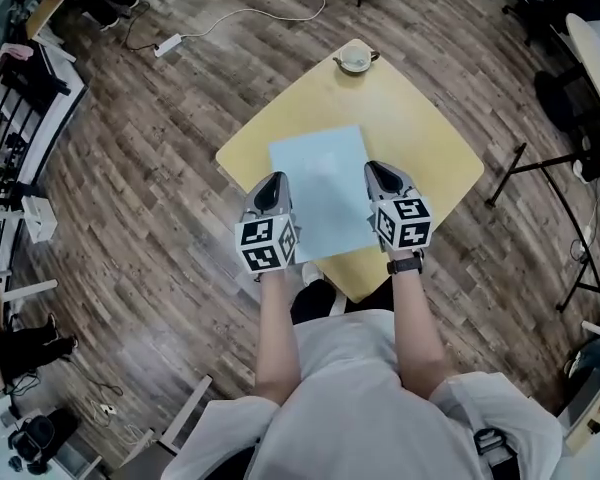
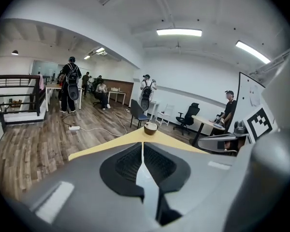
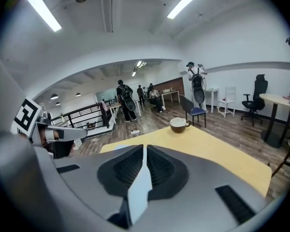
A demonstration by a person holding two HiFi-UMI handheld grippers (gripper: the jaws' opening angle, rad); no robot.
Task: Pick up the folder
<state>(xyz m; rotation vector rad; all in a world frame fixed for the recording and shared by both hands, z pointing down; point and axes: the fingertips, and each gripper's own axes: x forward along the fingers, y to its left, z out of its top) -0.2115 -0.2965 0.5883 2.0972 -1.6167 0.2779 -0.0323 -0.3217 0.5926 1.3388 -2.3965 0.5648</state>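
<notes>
L gripper & R gripper both pressed together, empty. Folder lies flat btwn the 2 on table, prob. flanked for a 2-sided lift.

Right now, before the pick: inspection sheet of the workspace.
Surface: yellow table, level.
Job's things: blue folder flat near the table's middle.
Clutter: cup at the far corner, apart from the folder.
Grippers: left gripper at the folder's left edge, right gripper at its right edge; fingers shut on both, nothing between them; contact with the folder cannot be told.
Cables: power strip and white cable on the floor.
Surroundings: chairs, people standing farther off.
</notes>
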